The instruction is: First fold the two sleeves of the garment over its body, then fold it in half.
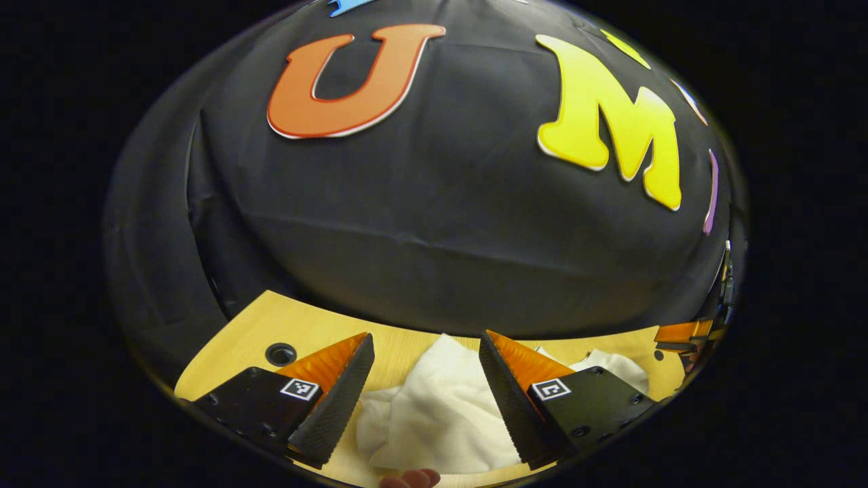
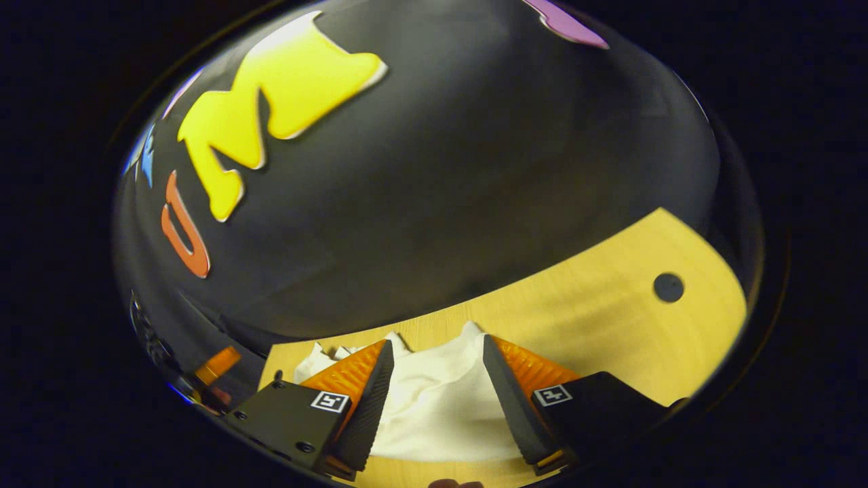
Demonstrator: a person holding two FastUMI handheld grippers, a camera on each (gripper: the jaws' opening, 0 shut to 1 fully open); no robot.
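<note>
Starting with the counter [image 1: 305, 325]: it is a pale wooden top, smooth-looking, so you should expect cloth to slide on it rather than stay put when you drag. On it lies the garment [image 1: 441, 413], a white, soft, thick-looking knit, bunched and rumpled rather than spread flat; in the right gripper view it [image 2: 441, 407] sits just ahead of the jaws near the counter's front edge. Judge it light and limp: it will sag and fold wherever you lift it, and it will not break. Take hold at an edge, a cuff or sleeve end, pinching one layer only; which lump is a sleeve you cannot tell from here. Your left gripper [image 1: 427, 379] stands with its jaws spread wide and holding nothing, cloth showing between them. Your right gripper [image 2: 437, 386] is likewise released, jaws apart over the cloth.
</note>
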